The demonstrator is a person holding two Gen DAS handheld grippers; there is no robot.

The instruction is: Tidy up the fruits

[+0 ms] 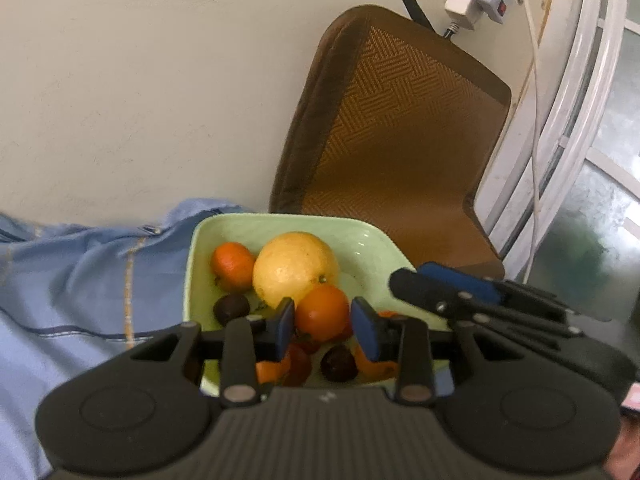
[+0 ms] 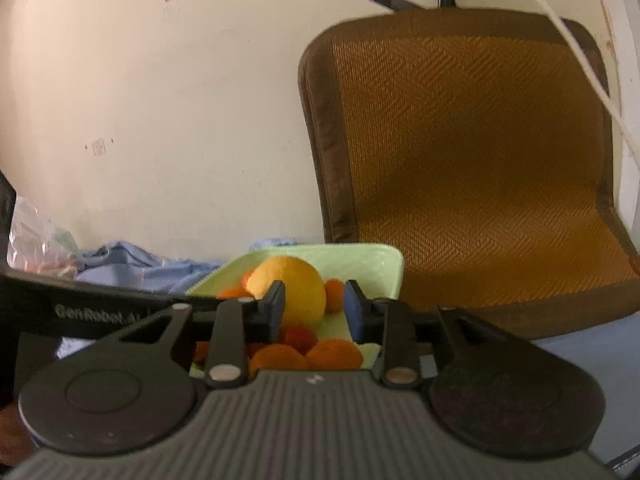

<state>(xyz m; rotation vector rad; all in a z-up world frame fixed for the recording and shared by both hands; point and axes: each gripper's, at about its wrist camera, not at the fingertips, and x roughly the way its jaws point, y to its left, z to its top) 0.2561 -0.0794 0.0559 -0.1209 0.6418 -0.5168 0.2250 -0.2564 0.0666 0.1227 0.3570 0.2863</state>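
Pale green square bowl [image 1: 280, 228] is sitting on blue cloth [image 1: 88, 272], holding a big yellow citrus [image 1: 294, 274], a tangerine [image 1: 232, 266], an orange [image 1: 322, 312] and dark round fruits [image 1: 232, 308]. The orange is lying right between the left gripper [image 1: 323, 330] pads, which are standing spread and hovering over the bowl, not squeezing it. The right gripper [image 2: 314, 310] is hovering at the bowl's near edge, fingers parted, empty, the yellow citrus [image 2: 296, 288] showing in the gap beyond. A brown woven cushion [image 1: 404, 152] is leaning on the wall behind.
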